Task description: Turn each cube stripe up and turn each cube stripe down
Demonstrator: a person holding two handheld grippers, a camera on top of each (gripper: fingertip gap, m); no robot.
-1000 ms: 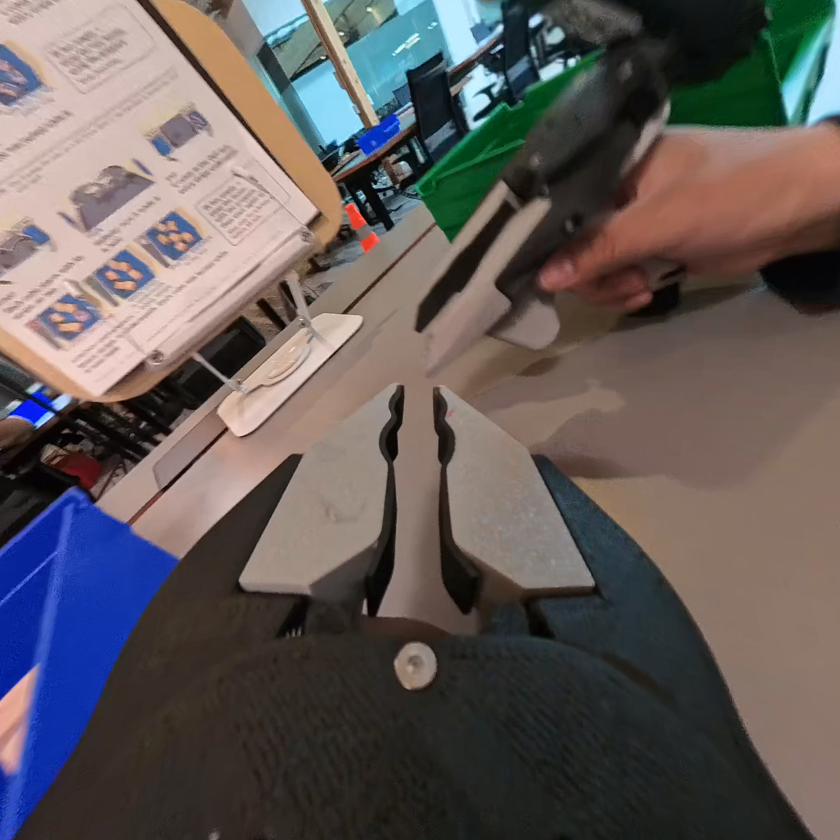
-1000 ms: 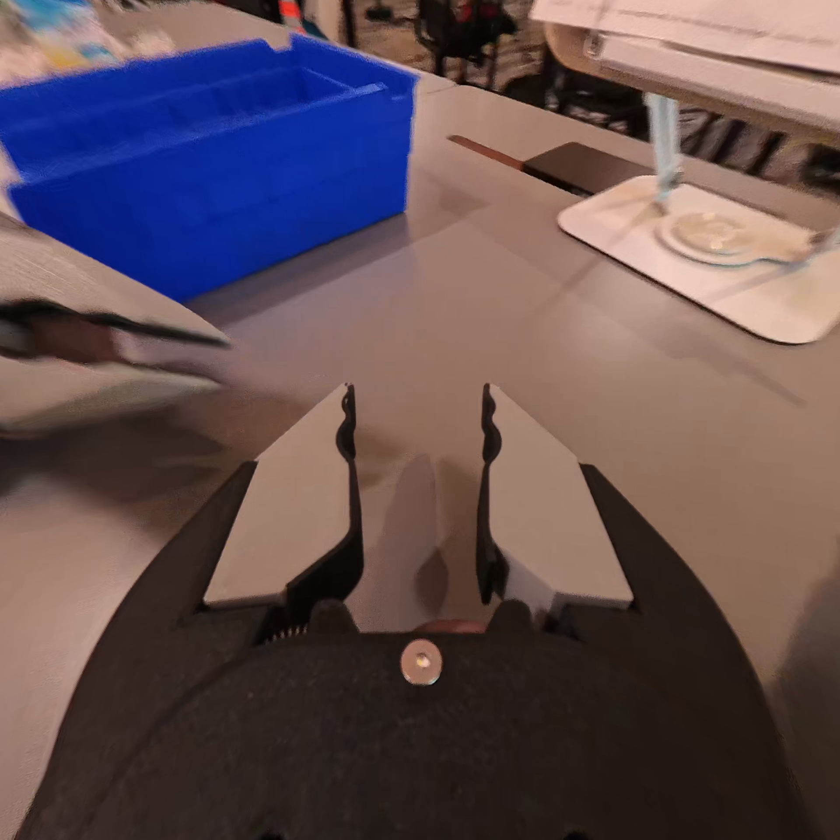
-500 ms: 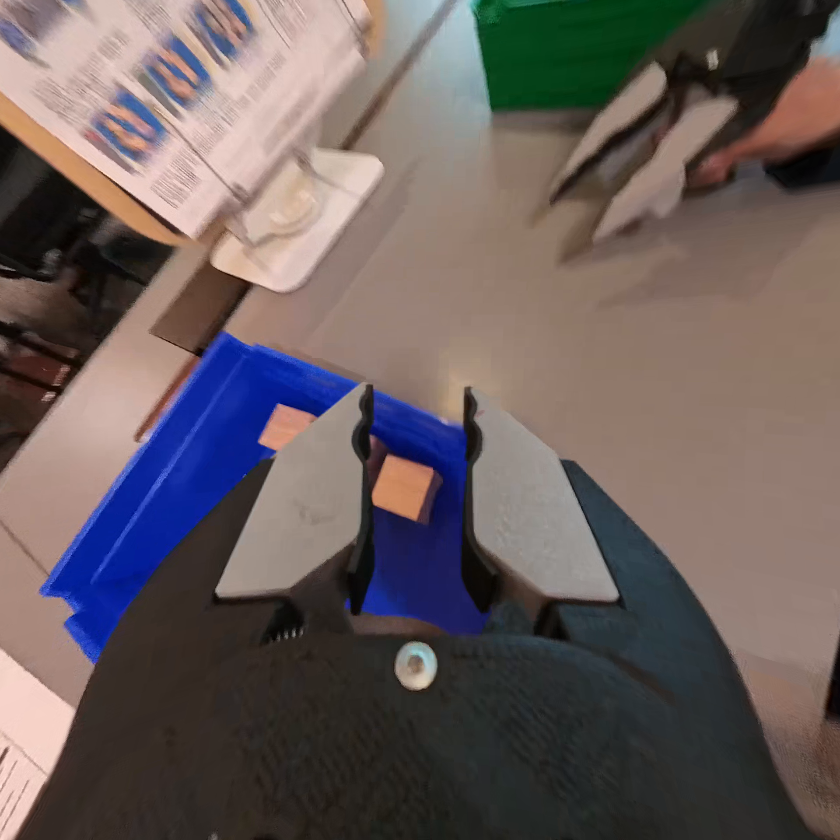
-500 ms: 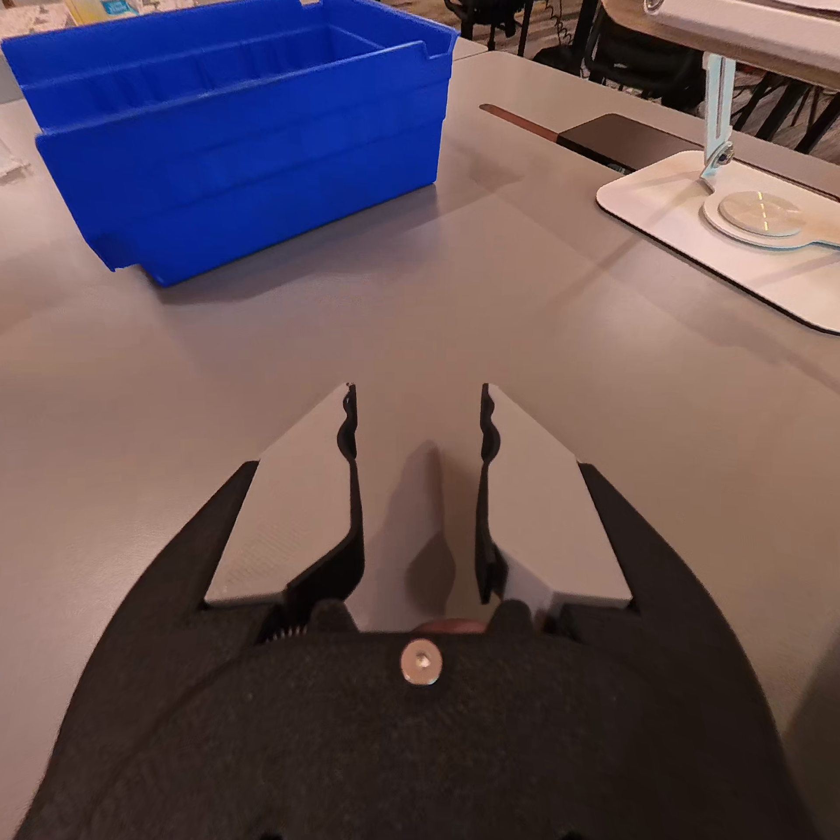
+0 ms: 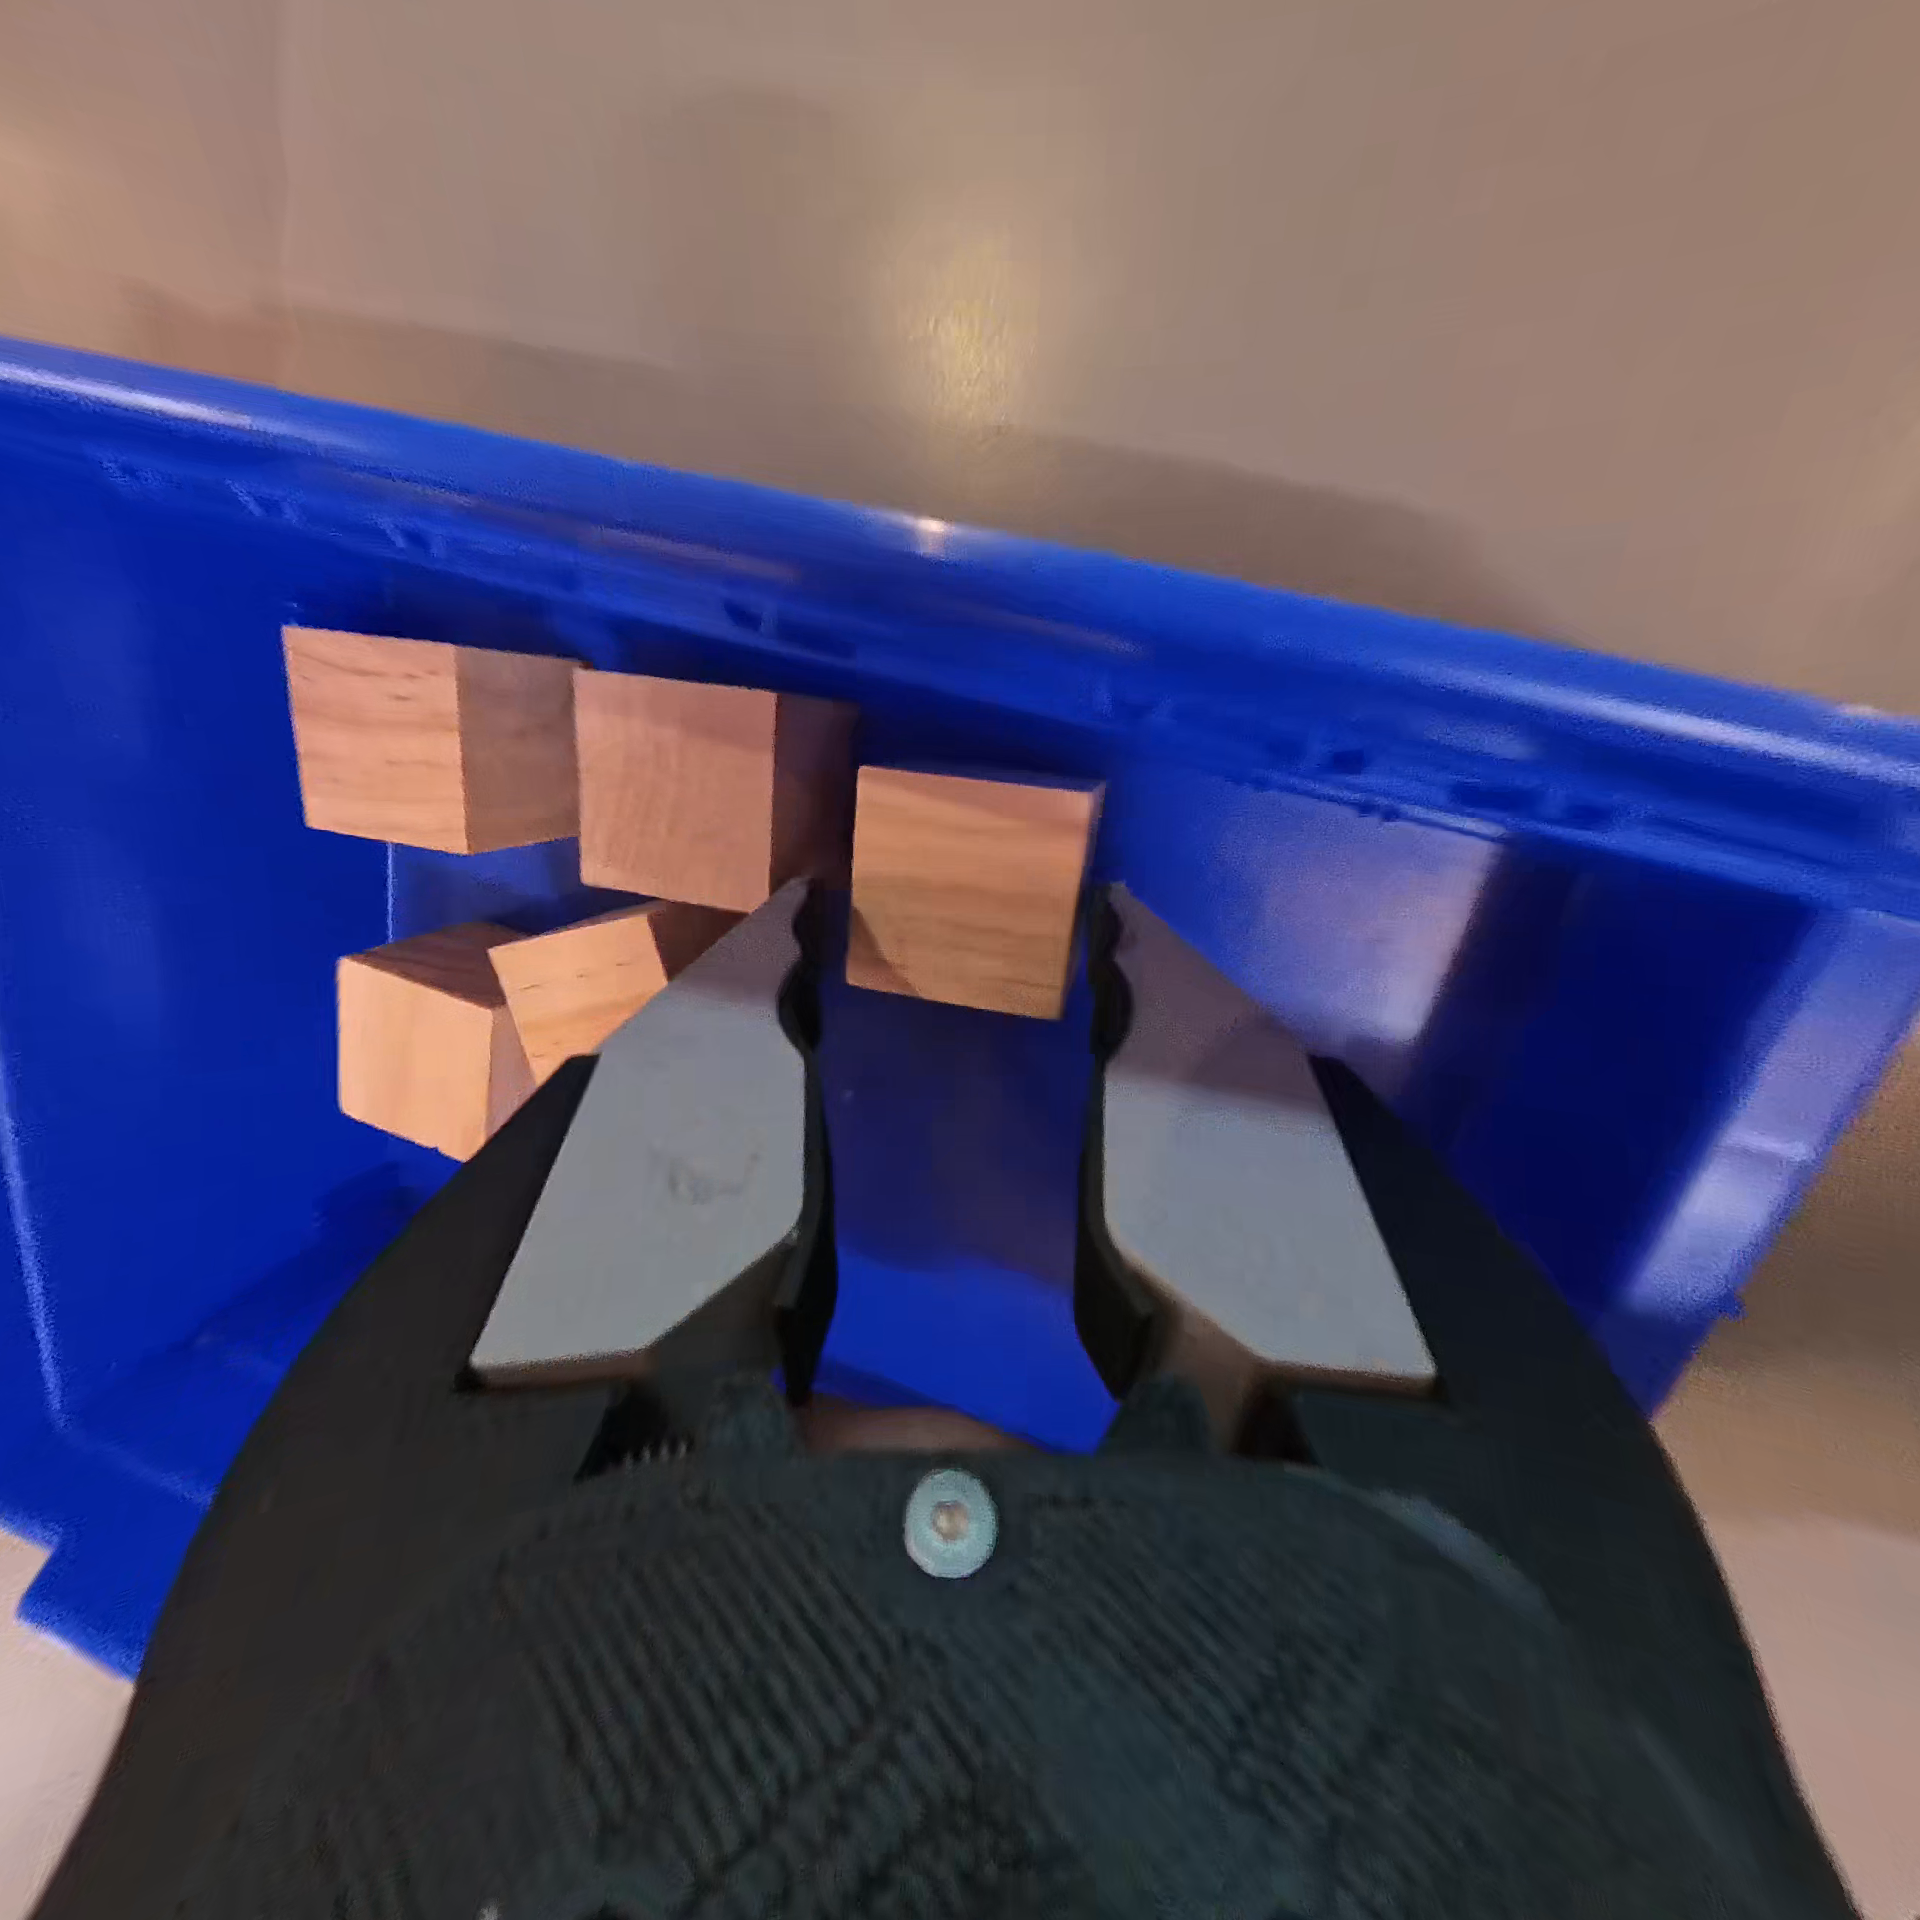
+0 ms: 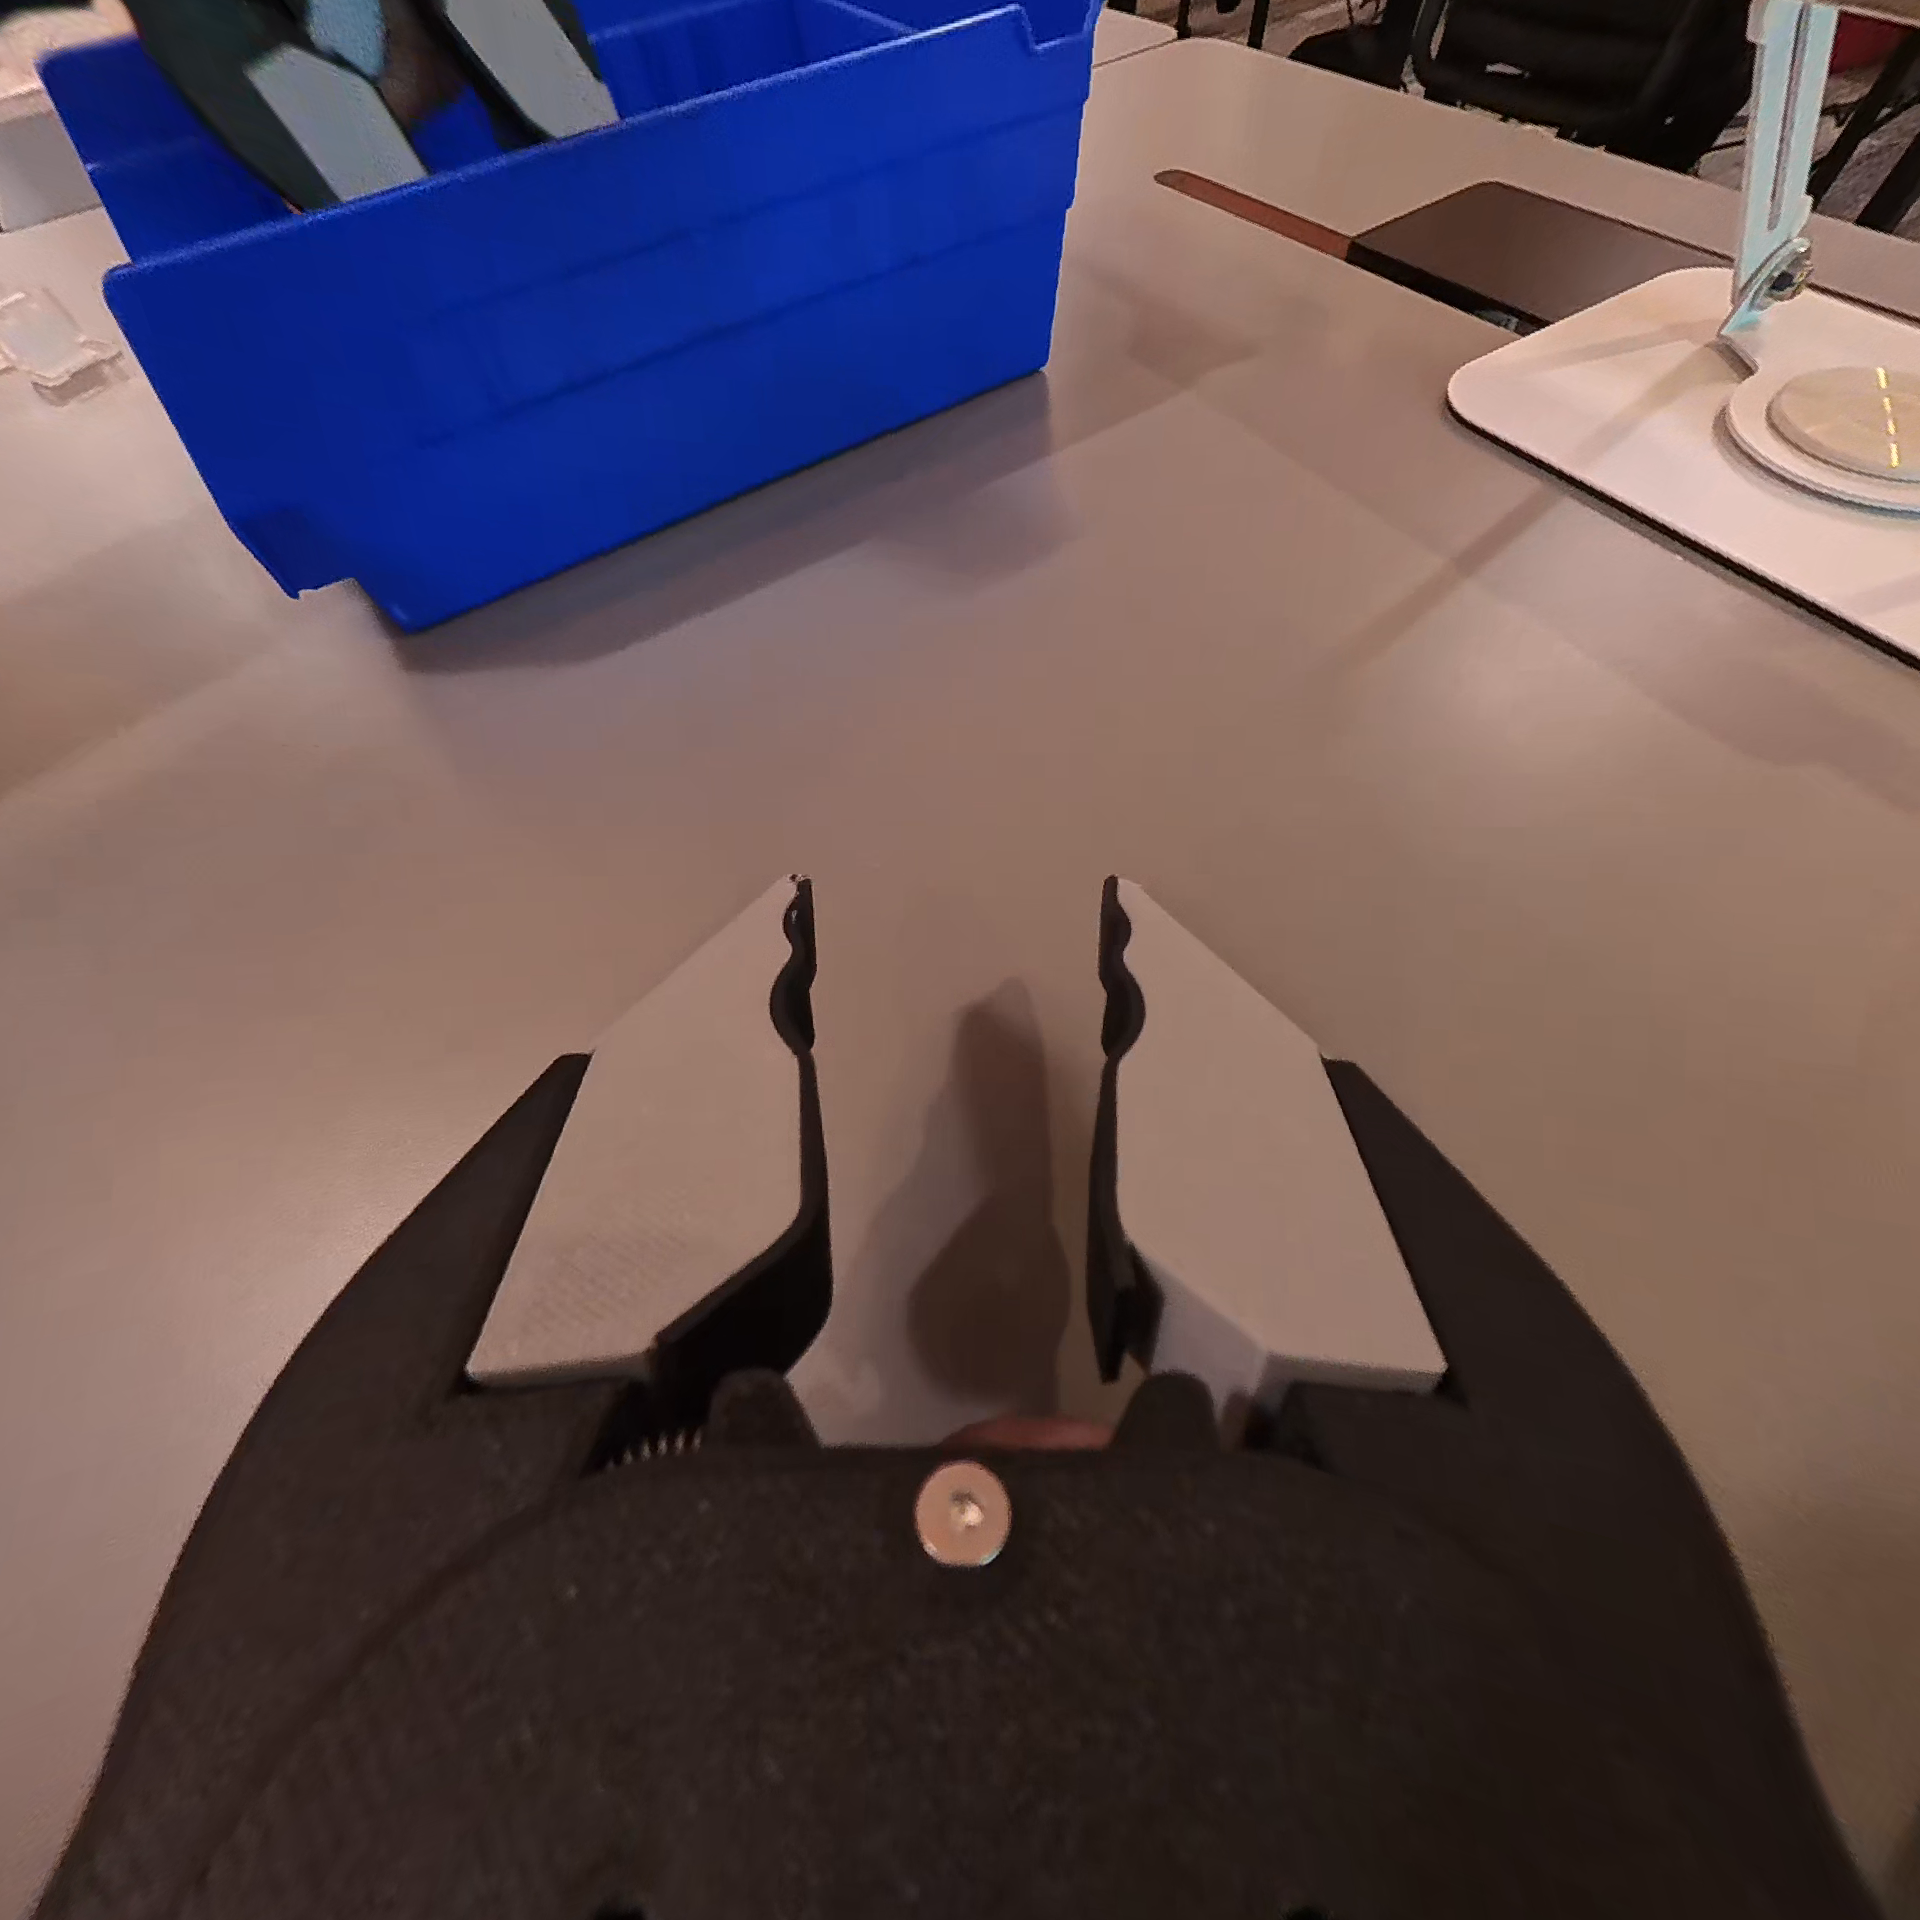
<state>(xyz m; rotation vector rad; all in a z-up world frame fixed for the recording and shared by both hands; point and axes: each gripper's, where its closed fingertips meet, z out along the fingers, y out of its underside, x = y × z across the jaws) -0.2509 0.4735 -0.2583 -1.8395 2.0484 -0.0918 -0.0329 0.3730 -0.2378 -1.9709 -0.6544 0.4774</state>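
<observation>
Several plain wooden cubes lie in the blue bin; no stripe shows on any face. My left gripper is open inside the bin, its tips either side of the nearest cube, which almost fills the gap; I cannot tell if they touch. Other cubes lie to the left, one partly behind my left finger. My right gripper is open and empty, low over the bare table in front of the bin. The left gripper shows in the bin there.
A white stand base with a metal post sits at the right on the grey table. A dark inset plate lies behind it. A small clear plastic piece lies left of the bin.
My left gripper has swung from the middle of the table down into the blue bin and opened wider around a cube. My right gripper has stayed open and almost still.
</observation>
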